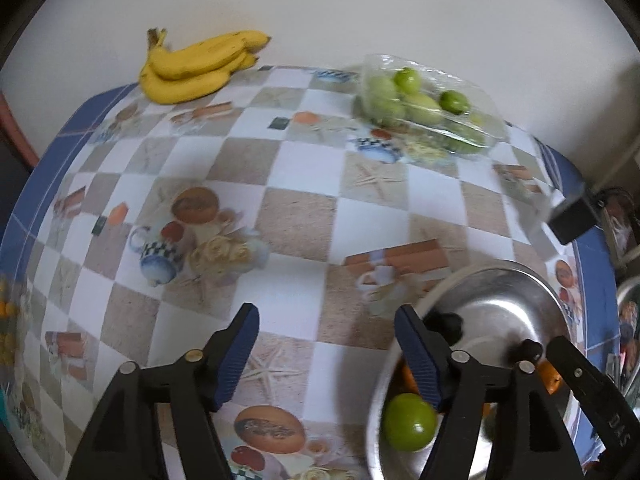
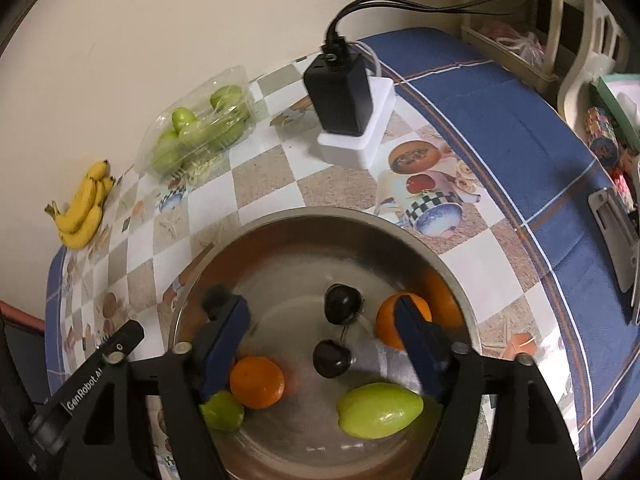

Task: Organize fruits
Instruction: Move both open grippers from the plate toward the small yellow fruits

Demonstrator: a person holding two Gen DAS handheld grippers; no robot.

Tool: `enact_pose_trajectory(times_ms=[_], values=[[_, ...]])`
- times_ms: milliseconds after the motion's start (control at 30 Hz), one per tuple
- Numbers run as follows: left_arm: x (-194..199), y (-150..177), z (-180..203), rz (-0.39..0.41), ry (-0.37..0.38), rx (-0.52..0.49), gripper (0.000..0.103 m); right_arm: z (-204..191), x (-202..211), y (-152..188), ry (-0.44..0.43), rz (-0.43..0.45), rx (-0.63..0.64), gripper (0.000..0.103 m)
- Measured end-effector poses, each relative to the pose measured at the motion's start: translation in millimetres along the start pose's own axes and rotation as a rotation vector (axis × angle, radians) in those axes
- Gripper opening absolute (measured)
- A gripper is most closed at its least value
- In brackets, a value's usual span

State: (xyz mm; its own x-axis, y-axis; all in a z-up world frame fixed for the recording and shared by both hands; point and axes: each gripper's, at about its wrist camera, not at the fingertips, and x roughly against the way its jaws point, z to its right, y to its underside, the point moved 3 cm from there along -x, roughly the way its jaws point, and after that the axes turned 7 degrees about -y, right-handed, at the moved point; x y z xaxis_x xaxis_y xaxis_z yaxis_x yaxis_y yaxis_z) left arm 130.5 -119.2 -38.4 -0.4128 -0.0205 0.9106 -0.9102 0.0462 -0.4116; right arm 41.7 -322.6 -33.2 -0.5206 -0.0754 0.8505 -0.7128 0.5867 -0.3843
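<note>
Open tablecloth (image 1: 280, 216) mid-table, bananas (image 1: 196, 66) at 11 o'clock, plastic clamshell (image 1: 424, 104) at 1, steel bowl (image 1: 500, 280) at 4.

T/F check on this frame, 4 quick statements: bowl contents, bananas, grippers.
1. The bananas lie in the bowl. False: they lie on the table by the wall.
2. Two oranges are in the bowl. True.
3. The right gripper grips a cherry. False: it is open and holds nothing.
4. The left gripper is open and empty. True.
</note>
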Motion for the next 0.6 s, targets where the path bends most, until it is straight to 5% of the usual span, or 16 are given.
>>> enact_pose_trajectory(times_ms=[167,200,267,600], values=[[-5.7,1.9,-13.8,-0.009,-0.025,0.026,0.097,-7.2,-1.2,2.5,-0.004,0.002,0.037,0.088],[-6.7,2.1,-15.5,-0.008,-0.024,0.028,0.102,-8.5,-1.4,2.8,-0.002,0.003,0.043,0.096],[-6.8,2.2,-18.9,-0.002,-0.023,0.026,0.103,-11.4,-0.8,3.9,0.007,0.013,0.065,0.103],[-0.4,-1.1,-34.0,0.043,-0.023,0.033,0.103,-16.1,0.4,5.6,-0.006,0.028,0.083,0.103]])
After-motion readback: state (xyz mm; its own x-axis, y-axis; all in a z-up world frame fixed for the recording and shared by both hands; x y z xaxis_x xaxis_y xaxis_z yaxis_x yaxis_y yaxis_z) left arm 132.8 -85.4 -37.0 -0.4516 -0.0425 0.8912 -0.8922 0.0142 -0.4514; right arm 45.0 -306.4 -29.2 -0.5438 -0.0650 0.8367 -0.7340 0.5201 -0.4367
